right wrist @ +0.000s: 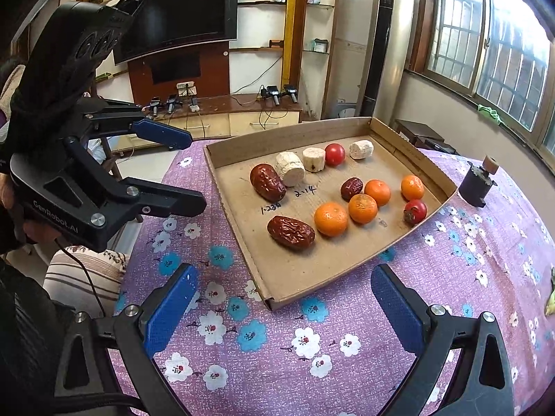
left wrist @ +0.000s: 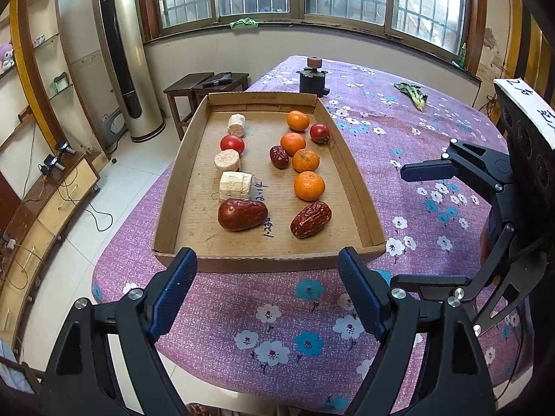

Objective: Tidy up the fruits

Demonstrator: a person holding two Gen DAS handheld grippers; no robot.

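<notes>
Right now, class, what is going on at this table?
A person holds a gripper in each hand, the left gripper and the right gripper, both open and empty over the flowered tablecloth. In front of them lies a cardboard tray with four oranges, three red dates, two tomatoes and three pale corn cob pieces. Nothing has been picked up.

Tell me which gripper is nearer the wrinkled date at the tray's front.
Left. The left gripper sits open just before the tray's front edge, facing the wrinkled date; the right gripper, also open, hangs farther off its corner.
</notes>
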